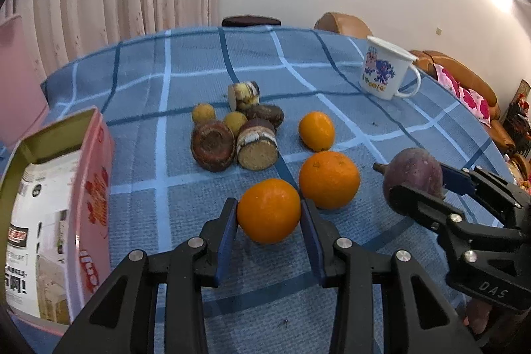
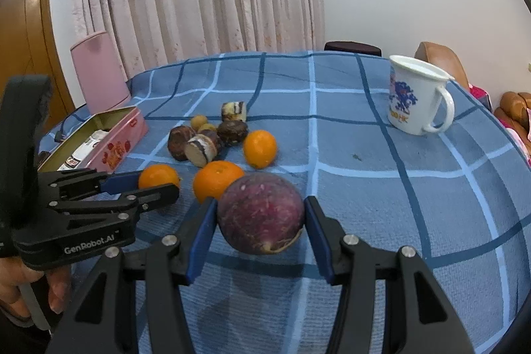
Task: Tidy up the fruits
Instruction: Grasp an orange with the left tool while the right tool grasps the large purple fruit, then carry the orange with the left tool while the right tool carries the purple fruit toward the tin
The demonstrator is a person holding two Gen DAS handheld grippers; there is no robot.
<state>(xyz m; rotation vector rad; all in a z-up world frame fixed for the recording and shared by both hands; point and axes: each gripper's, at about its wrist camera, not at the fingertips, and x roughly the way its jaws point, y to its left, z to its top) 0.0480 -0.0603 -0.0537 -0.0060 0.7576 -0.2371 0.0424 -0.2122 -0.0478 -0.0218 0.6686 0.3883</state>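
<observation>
Between the left tool's (image 1: 268, 214) pads: seemingly clamped orange (image 1: 268, 209).

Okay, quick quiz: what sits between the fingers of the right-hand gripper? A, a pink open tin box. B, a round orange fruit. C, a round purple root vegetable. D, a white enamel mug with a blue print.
C: in the right wrist view the blue pads of the right gripper flank the round purple root vegetable and press its sides; the left gripper has the orange fruit.
</observation>
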